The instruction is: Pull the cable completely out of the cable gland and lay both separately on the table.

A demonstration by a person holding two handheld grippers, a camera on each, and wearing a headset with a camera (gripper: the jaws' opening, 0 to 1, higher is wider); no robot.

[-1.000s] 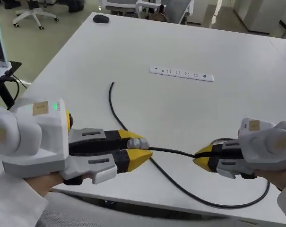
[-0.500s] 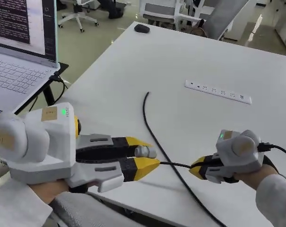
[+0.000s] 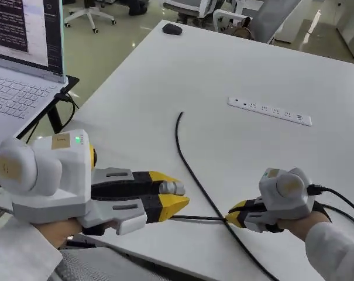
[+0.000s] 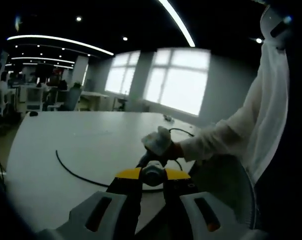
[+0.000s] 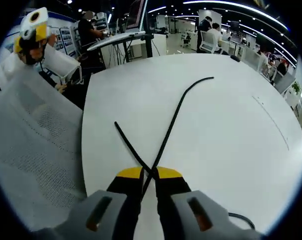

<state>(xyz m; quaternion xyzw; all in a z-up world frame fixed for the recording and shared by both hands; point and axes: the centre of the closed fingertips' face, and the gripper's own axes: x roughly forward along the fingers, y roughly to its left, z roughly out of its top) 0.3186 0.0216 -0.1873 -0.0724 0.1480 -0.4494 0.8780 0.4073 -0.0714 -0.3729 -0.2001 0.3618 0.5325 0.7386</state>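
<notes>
Lower left of the head view: left gripper, fingers closed on the grey cable gland, at the bench near edge. Lower right: right gripper, fingers pinched tight on the black cable. Short cable end runs left from the right fingers to just under the left gripper; in the right gripper view that end is bare and loose. Long part lies on the bench, curving toward upper centre. Also power strip upper right, laptop upper left.

laptop, power strip, mouse, white table
</notes>
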